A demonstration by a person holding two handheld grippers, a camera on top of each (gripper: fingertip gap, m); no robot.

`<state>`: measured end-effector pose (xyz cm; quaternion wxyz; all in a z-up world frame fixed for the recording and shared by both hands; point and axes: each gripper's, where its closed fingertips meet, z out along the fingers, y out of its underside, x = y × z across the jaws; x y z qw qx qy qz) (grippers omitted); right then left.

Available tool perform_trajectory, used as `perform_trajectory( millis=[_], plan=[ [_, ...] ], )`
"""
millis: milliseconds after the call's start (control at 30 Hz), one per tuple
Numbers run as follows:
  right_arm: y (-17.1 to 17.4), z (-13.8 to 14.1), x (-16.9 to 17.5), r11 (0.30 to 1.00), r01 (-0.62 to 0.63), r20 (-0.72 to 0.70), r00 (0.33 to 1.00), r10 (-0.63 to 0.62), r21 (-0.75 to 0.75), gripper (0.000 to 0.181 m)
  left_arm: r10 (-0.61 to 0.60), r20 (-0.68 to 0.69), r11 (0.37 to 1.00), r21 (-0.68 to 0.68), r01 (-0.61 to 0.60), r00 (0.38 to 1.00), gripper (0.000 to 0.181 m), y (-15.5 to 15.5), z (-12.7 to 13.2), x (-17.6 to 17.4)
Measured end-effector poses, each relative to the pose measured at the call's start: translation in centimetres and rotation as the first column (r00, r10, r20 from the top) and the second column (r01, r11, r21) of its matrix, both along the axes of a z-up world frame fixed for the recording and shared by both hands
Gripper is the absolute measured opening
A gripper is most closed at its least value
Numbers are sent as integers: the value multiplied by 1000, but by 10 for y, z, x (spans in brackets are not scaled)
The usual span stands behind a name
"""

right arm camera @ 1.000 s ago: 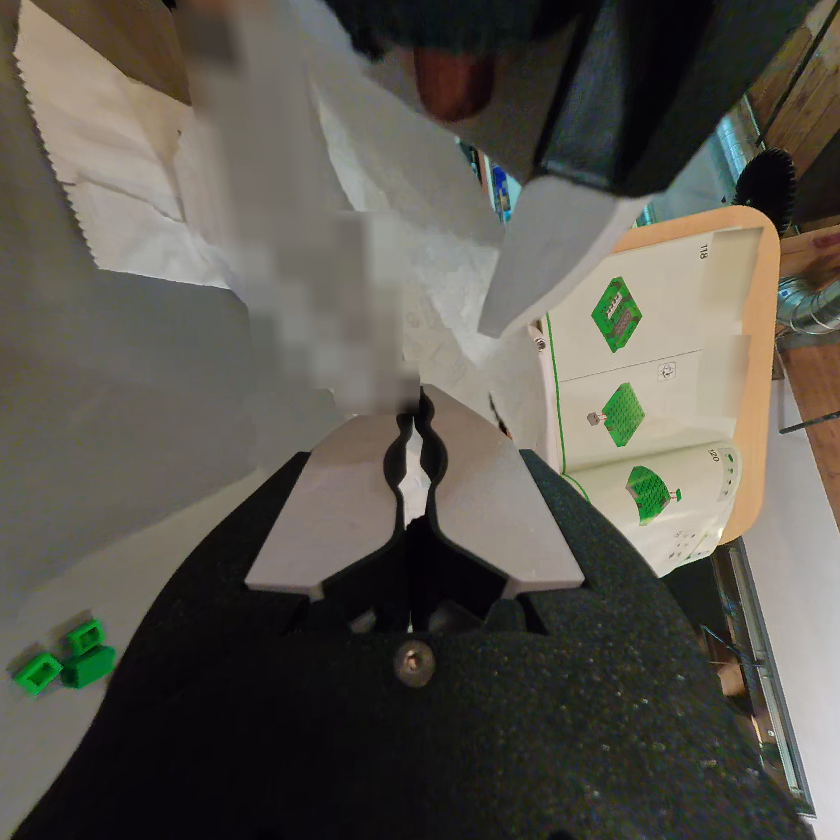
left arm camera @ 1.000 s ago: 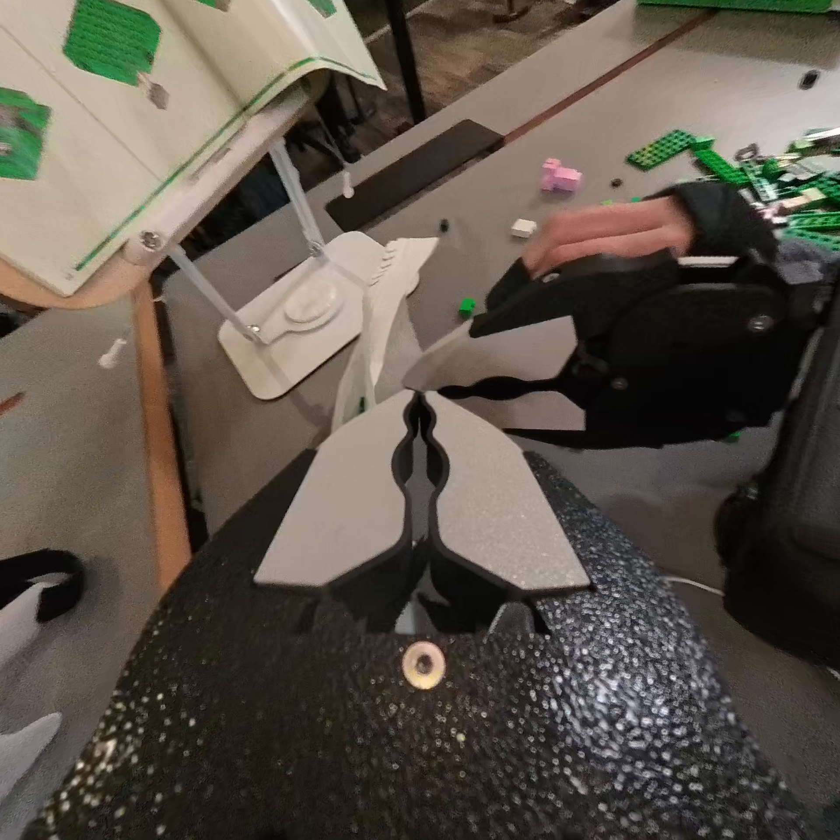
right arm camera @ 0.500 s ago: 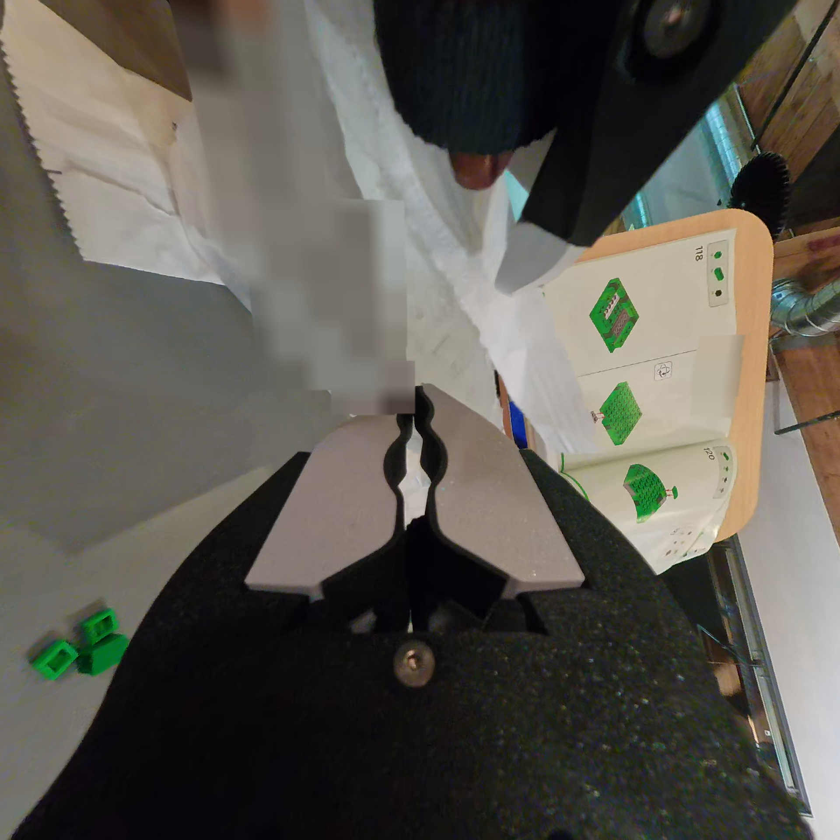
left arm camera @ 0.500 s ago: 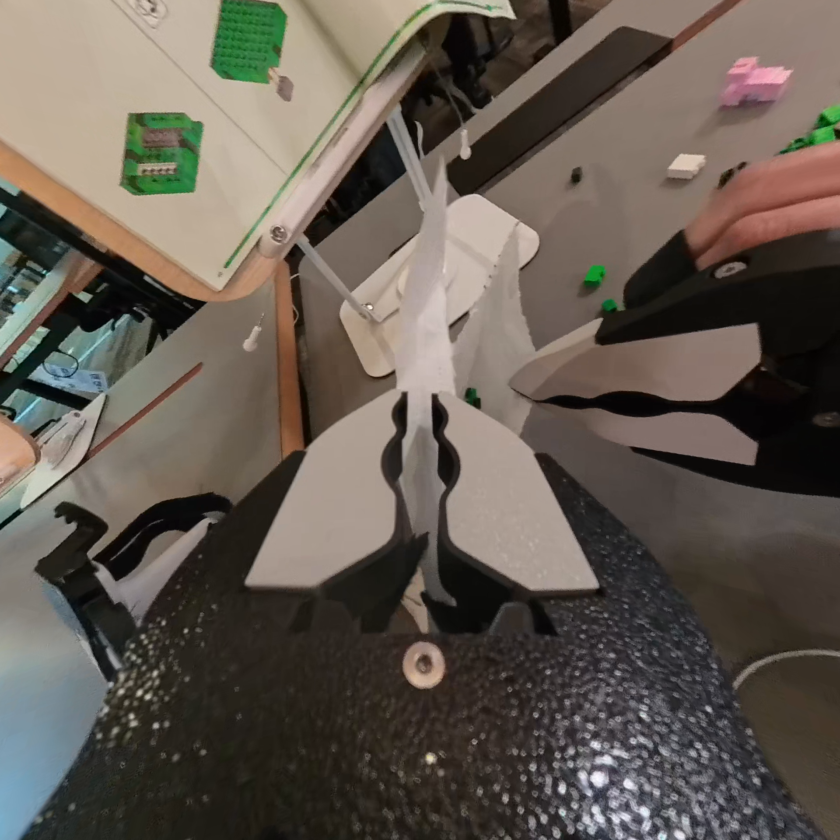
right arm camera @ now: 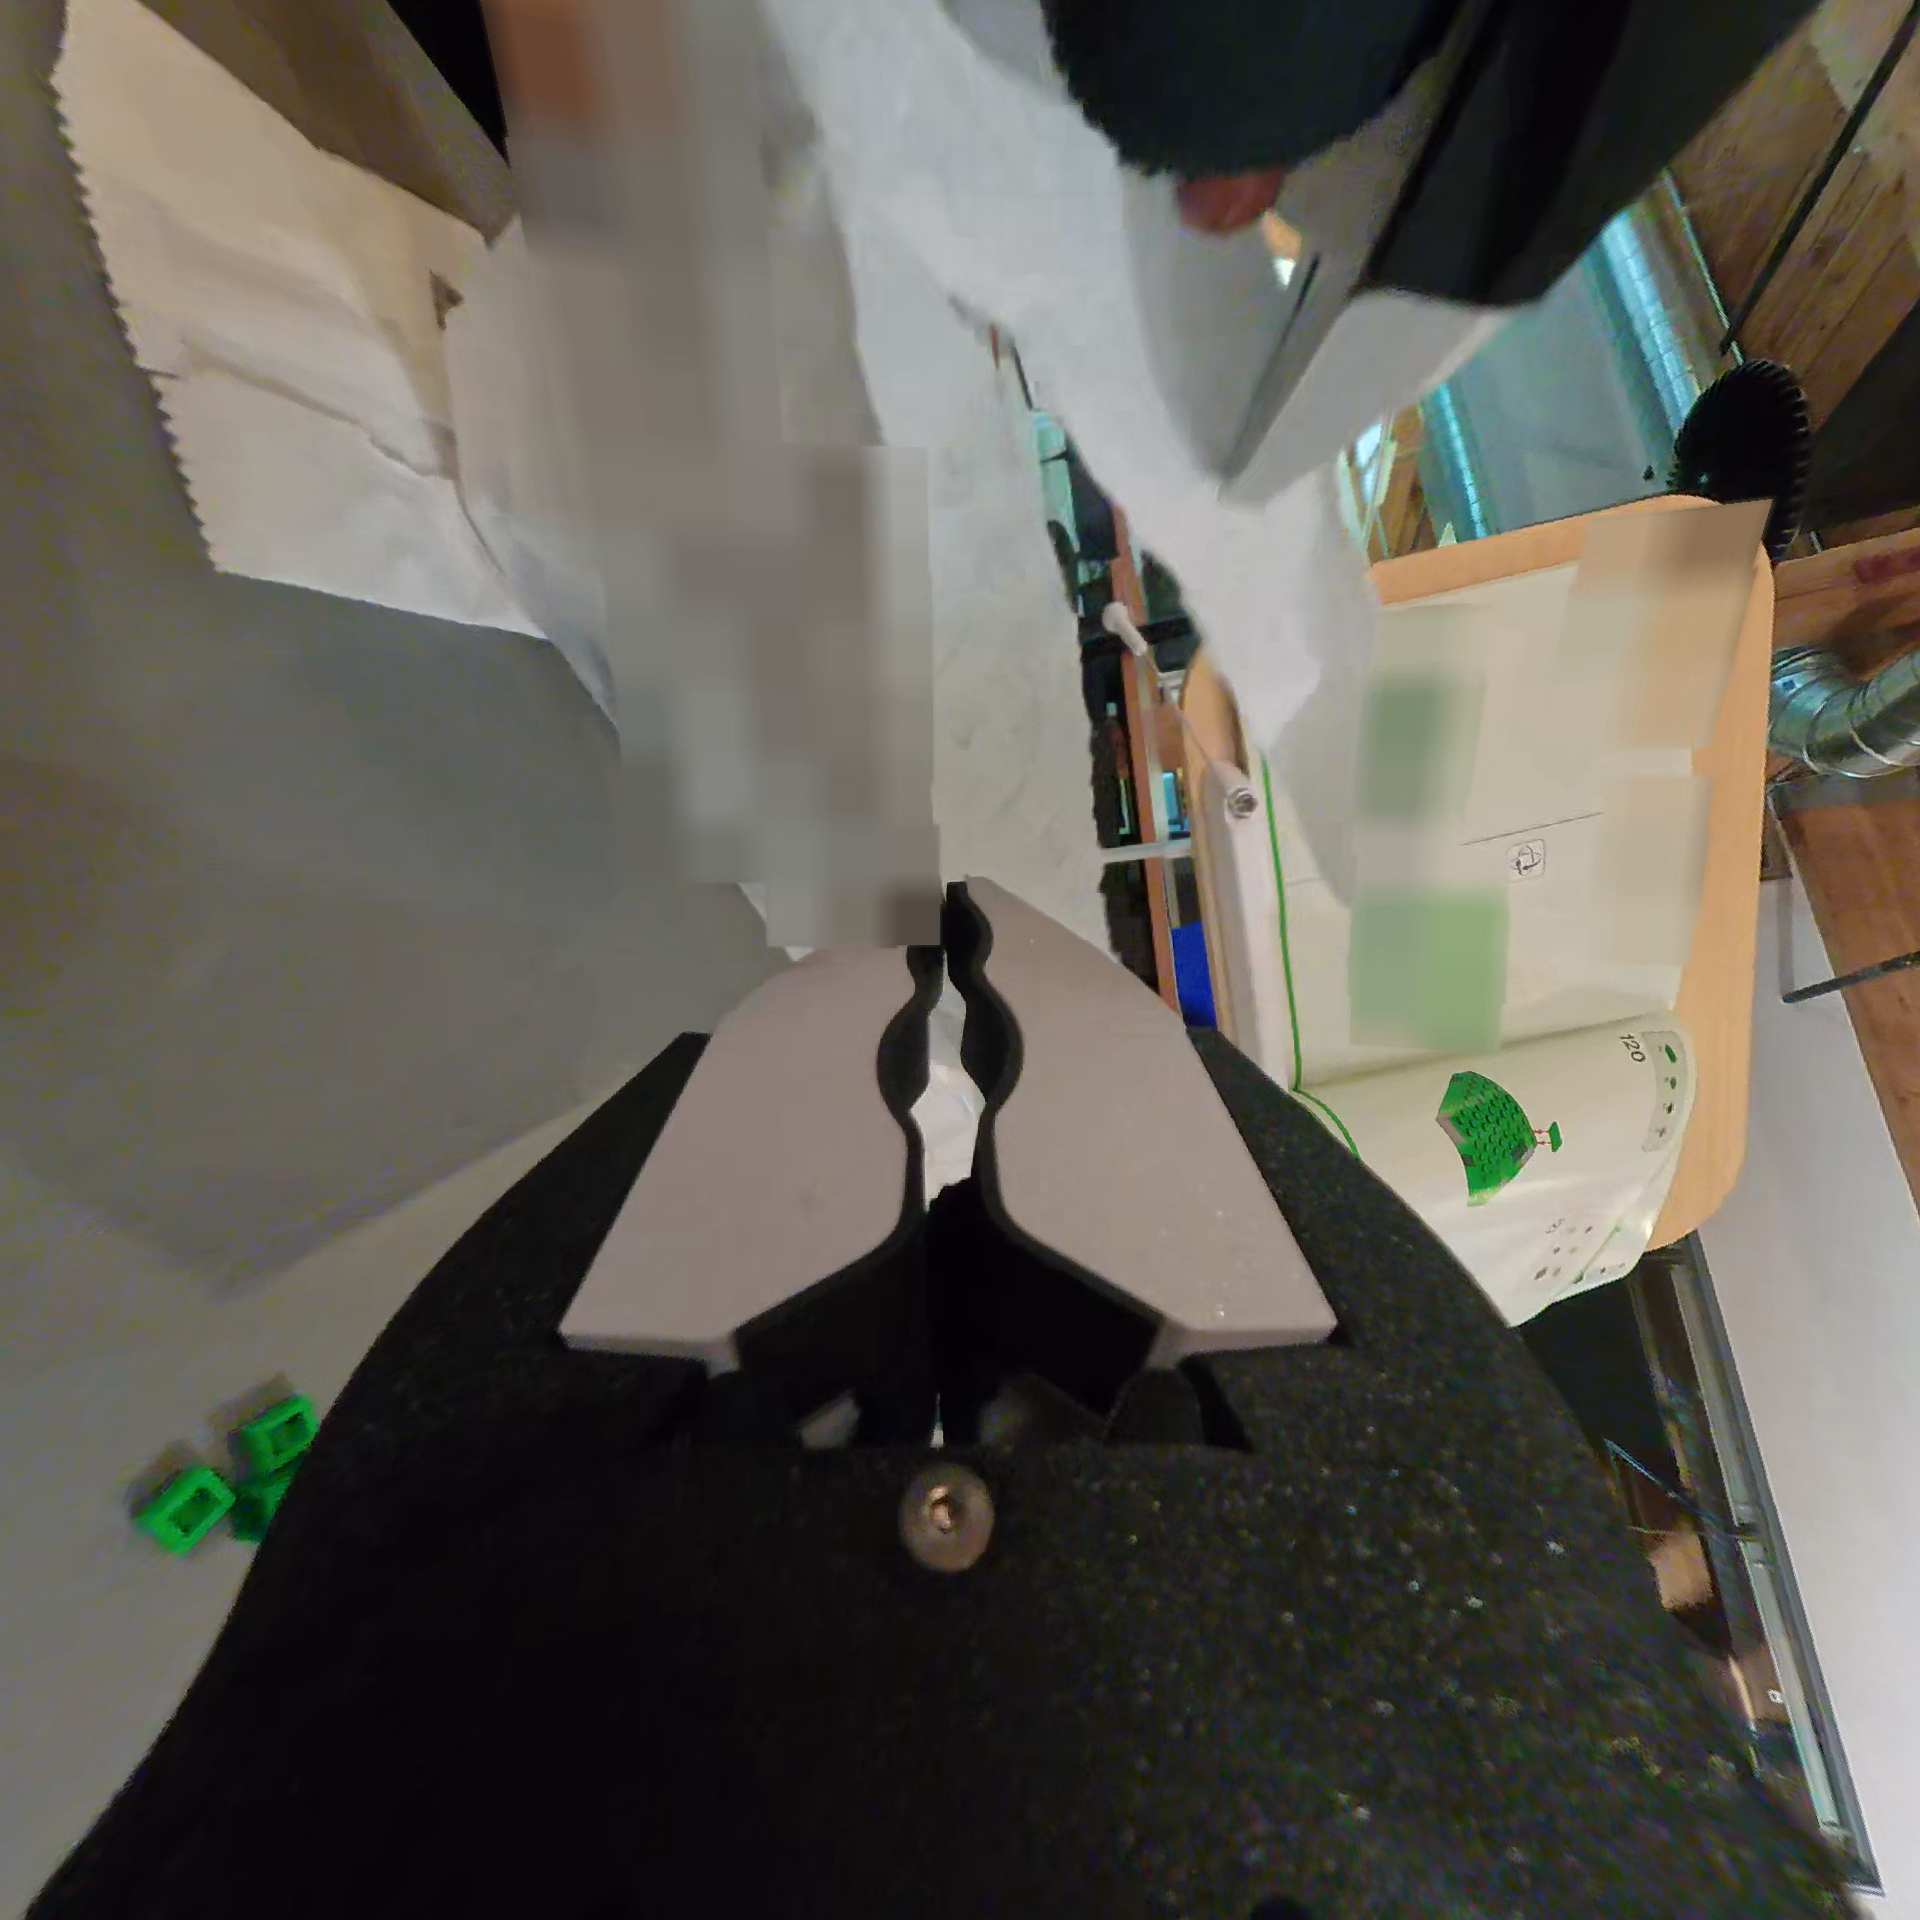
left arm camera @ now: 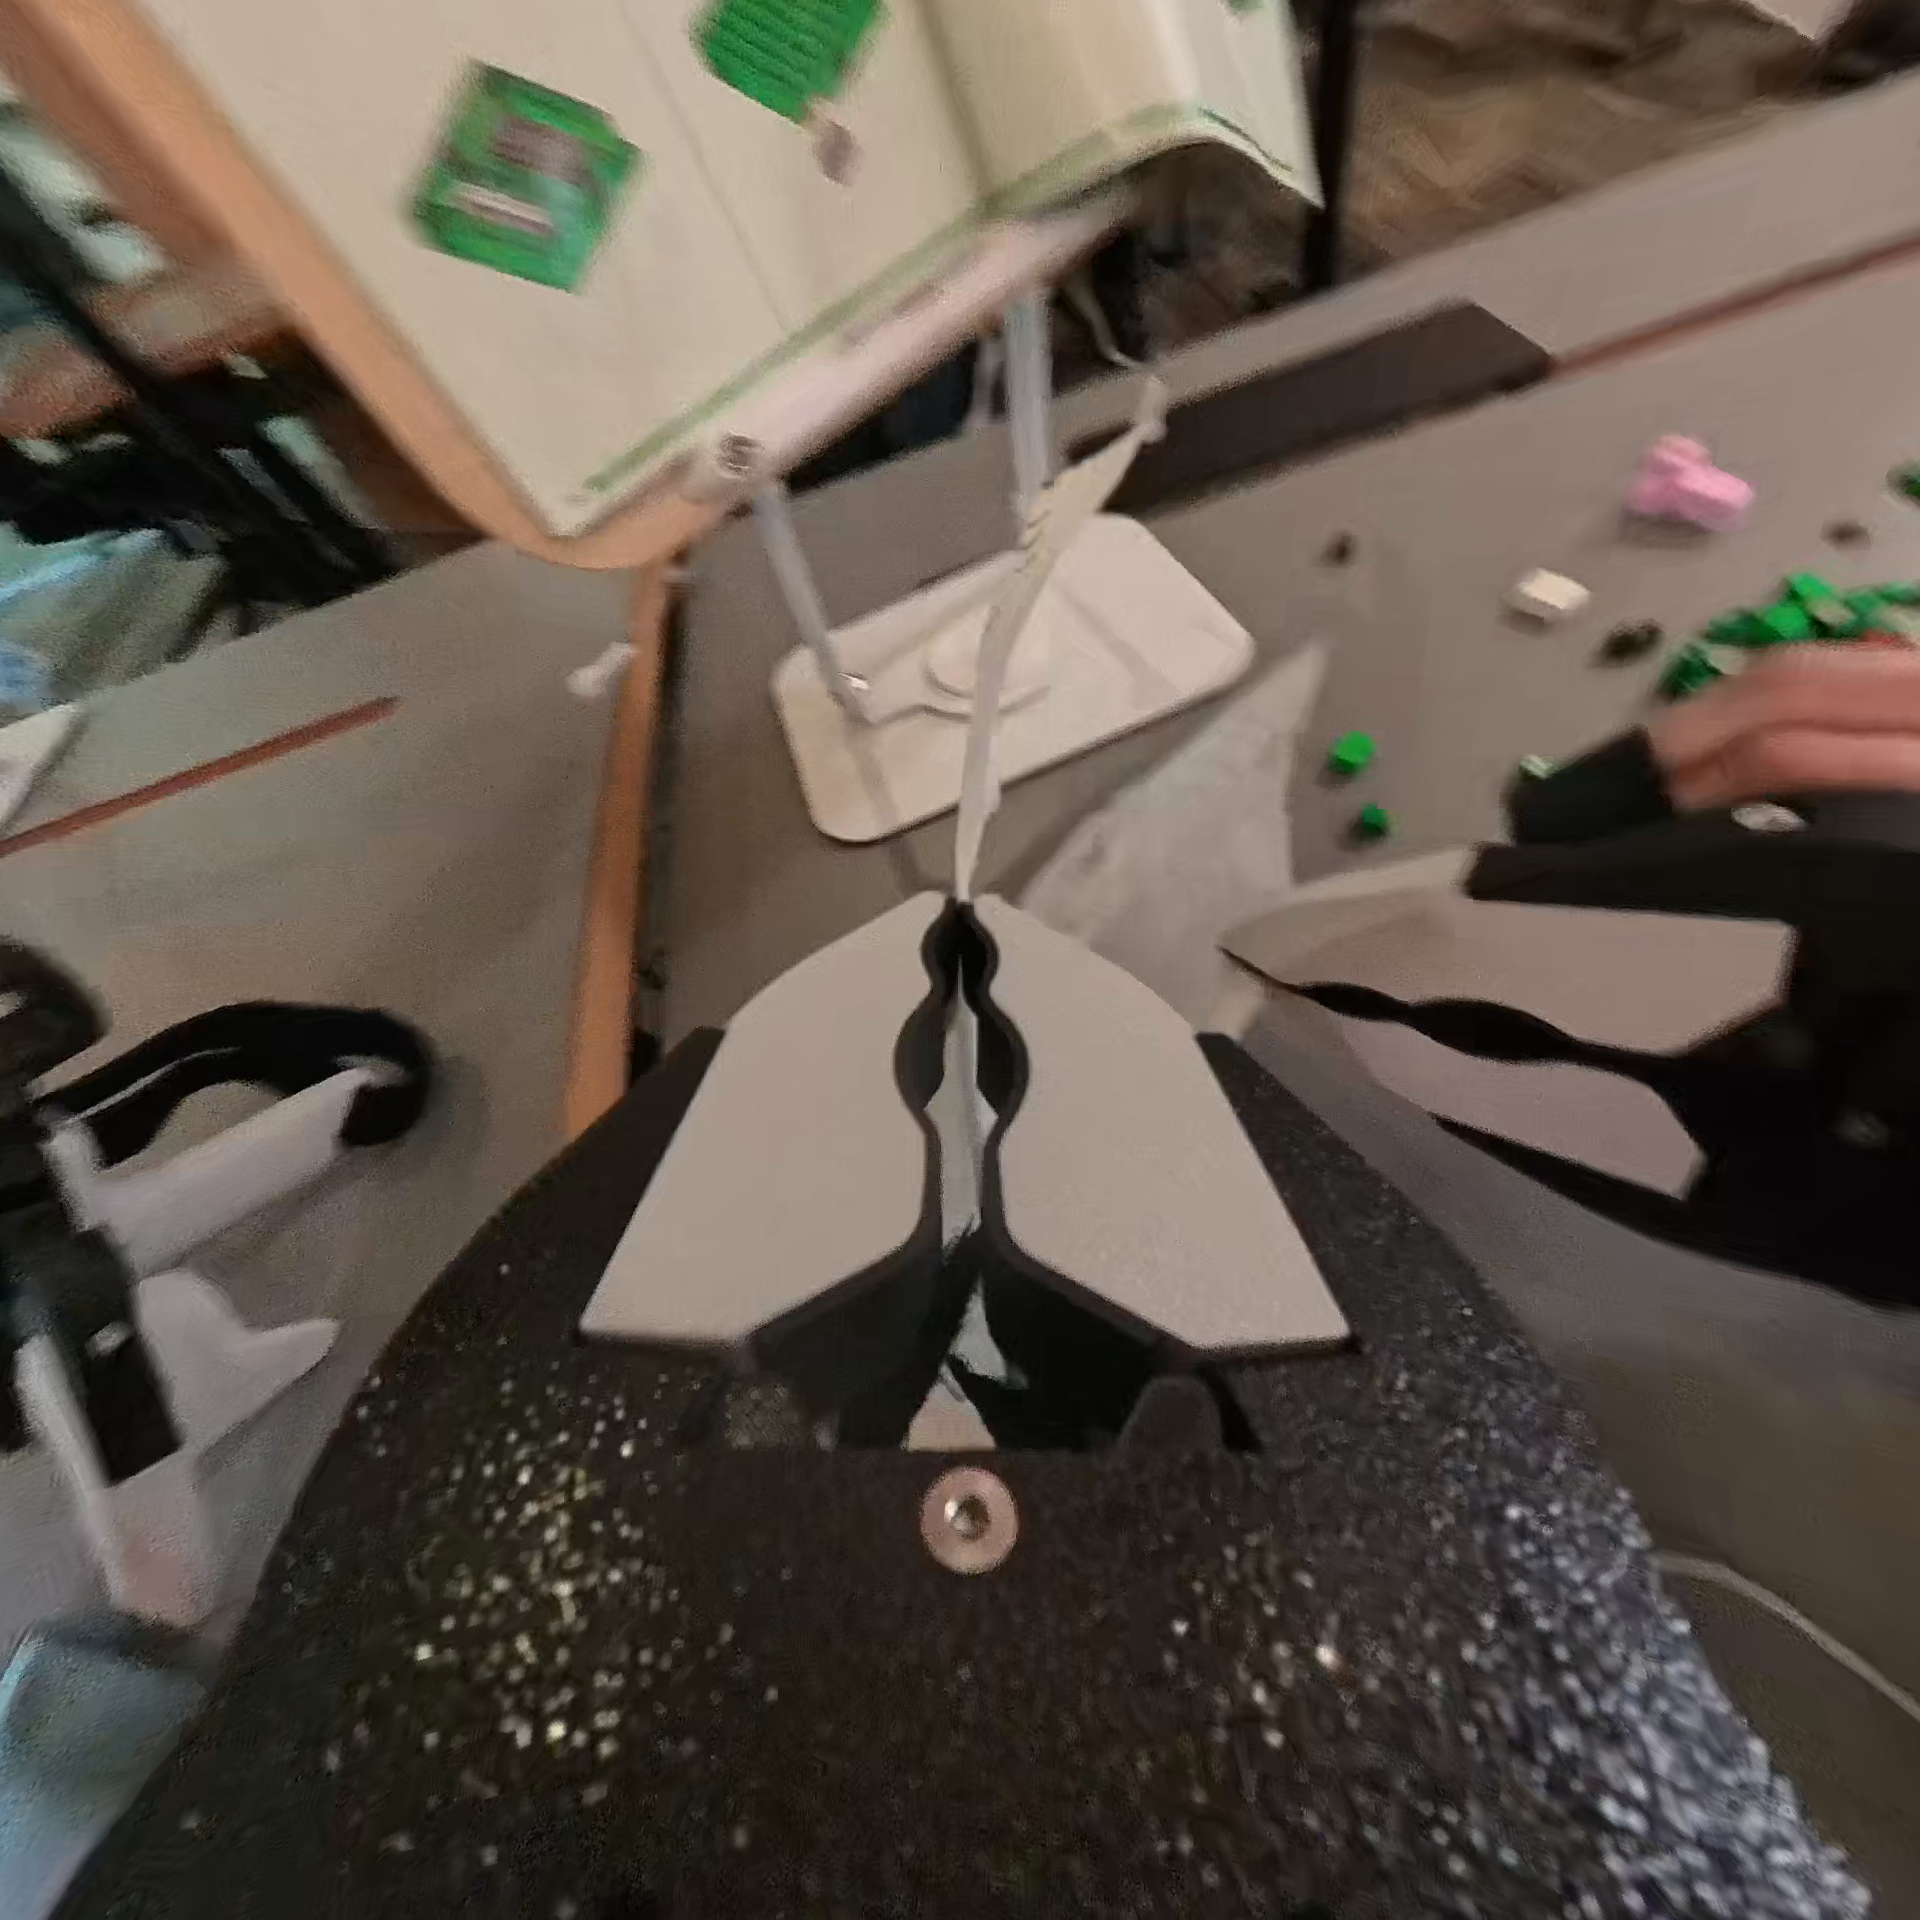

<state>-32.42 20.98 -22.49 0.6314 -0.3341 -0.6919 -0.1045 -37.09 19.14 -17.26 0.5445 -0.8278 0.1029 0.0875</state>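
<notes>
White paper, thin and crinkled, is pinched edge-on in the left tongs [left arm camera: 961, 920], whose jaws are closed on a strip of the paper bag [left arm camera: 982, 717] that rises from their tips. The right tongs [right arm camera: 948, 904] are closed too, and the same bag [right arm camera: 312, 312] spreads out from their tips in the right wrist view; white shows in the slot between the jaws, so they appear to clamp another part of it, though a blurred patch hides the very tip. In the left wrist view the right tongs [left arm camera: 1242, 961] sit just right of the bag, a hand [left arm camera: 1787, 717] behind them.

Taking the bag as the landmark: the white stand base [left arm camera: 1122, 665] lies just behind it on the grey worktop [left arm camera: 312, 831], carrying a wooden board with an open instruction booklet [left arm camera: 727, 156] above. Loose green bricks [left arm camera: 1351, 750] lie to its right, with a pink piece [left arm camera: 1699, 497] and a white piece [left arm camera: 1550, 594] farther off.

The likely trouble, as I judge it: with both tongs on such thin paper, any pull apart could tear it unevenly or jerk it loose from one grip. A swing of the bag might also catch the stand's thin legs or sweep the nearby bricks.
</notes>
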Motion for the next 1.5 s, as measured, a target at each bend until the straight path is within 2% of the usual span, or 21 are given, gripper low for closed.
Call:
perform_trajectory(
  millis=[67,167,267,367,467,700,767,933,1067,1300,1500],
  plan=[
    [-2,2,0,1000,-7,-13,1000,7,8,0,76,15,997,23,-76,997,0,-1,4,-16],
    [-3,4,-2,999,-13,-18,1000,14,32,0,106,35,985,-142,-100,994,0,-1,-22,-26],
    [-6,2,-5,999,-23,-12,1000,24,30,0,61,52,927,-374,-37,997,0,-6,-58,-19],
    [-6,0,-6,999,-19,-2,1000,19,27,0,2,121,880,-472,56,993,2,-8,-76,-4],
    [-6,-1,-5,1000,-18,4,1000,18,14,0,-80,215,882,-440,170,973,3,-7,-73,15],
    [-2,2,-3,1000,-7,5,1000,7,4,1,-212,318,913,-273,303,924,9,-6,-51,32],
    [-2,3,-2,1000,-8,4,1000,8,1,0,-243,308,905,-269,329,920,10,-10,-50,34],
    [-6,2,-4,1000,-17,7,1000,17,1,0,-276,185,880,-346,326,943,32,-15,-62,34],
    [-6,4,-4,1000,-18,4,1000,18,-8,0,-327,242,867,-309,392,914,42,-14,-58,47],
    [-6,3,-4,1000,-21,10,1000,21,5,0,-317,231,896,-244,370,920,30,-8,-47,44],
    [-8,1,-3,999,-32,18,999,32,12,1,-269,253,899,-280,337,929,9,-7,-50,35]
  ],
)
